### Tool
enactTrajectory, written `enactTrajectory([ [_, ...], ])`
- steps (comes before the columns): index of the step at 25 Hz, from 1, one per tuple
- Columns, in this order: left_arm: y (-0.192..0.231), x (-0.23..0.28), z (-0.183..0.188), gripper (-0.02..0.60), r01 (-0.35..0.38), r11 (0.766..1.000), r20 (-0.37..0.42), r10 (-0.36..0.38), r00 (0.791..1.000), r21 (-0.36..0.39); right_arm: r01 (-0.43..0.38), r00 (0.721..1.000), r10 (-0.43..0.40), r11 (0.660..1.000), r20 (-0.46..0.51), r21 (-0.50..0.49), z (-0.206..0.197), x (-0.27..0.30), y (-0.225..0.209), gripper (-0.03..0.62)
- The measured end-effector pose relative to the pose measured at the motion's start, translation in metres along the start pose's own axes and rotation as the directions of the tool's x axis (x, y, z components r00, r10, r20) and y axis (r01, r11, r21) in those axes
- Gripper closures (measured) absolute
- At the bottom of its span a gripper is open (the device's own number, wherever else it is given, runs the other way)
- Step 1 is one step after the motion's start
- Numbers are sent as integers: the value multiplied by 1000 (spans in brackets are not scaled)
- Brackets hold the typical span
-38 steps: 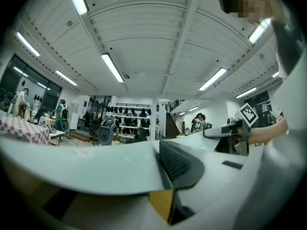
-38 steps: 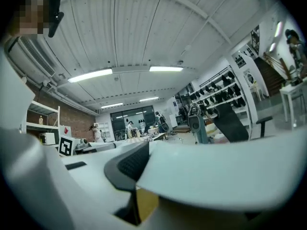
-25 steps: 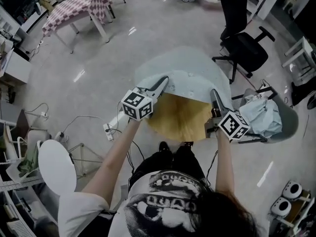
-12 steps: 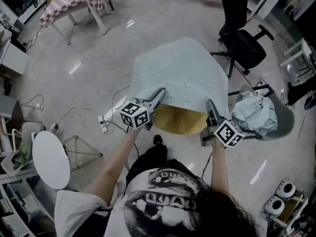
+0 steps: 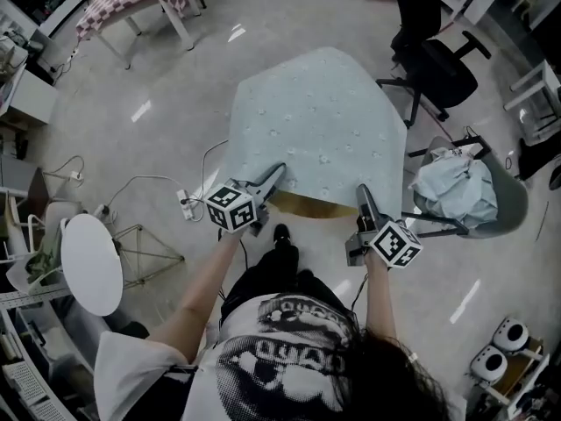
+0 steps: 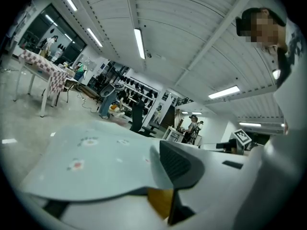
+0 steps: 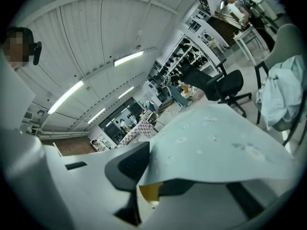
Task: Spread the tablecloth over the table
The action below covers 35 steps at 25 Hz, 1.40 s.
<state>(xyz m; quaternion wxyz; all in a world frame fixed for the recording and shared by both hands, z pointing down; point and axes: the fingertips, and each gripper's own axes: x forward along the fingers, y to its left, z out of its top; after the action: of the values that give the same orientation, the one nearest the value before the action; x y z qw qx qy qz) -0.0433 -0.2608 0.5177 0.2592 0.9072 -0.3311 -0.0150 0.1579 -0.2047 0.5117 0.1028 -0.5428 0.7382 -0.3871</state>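
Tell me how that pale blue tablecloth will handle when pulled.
Likely floppy: the tablecloth droops past the table rim. Probably light: the left gripper and right gripper hold its edge by small pinches.

The left arm [image 5: 203, 279] and right arm [image 5: 377, 298] are reaching forward side by side, the left tongs [image 5: 277, 173] and right tongs [image 5: 361, 193] pointing away nearly level, each clamping its jaws on the tablecloth's [image 5: 316, 117] near edge.

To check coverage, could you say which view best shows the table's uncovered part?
The head view: from above, a wooden strip of table shows bare past the tablecloth. Both gripper views catch only a sliver of it.
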Motion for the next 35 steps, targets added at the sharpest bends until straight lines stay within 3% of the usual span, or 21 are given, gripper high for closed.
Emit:
enactTrajectory([
  [3,-5,-9,-22,509,-19,1000,-48,19,999,6,10,1000,-9,1000,-30,18,-20,-12,-8,542],
  [8,-1,-23,-58,509,-62,998,-157,66,985,32,48,994,-51,998,-100,-32,-56,-21,-18,540],
  [17,12,-40,-119,512,-122,977,-334,175,926,174,129,970,-143,988,-197,-84,-119,-26,-35,563],
  [23,23,-53,-157,518,-175,977,-359,207,910,121,154,965,-141,987,-221,43,-153,-32,-48,576],
  [31,38,-53,-191,517,-249,961,-394,275,877,118,204,950,-170,973,-263,109,-186,-31,-73,576],
  [35,42,-53,-197,517,-266,960,-380,279,882,87,200,943,-153,970,-296,135,-198,-30,-77,563],
])
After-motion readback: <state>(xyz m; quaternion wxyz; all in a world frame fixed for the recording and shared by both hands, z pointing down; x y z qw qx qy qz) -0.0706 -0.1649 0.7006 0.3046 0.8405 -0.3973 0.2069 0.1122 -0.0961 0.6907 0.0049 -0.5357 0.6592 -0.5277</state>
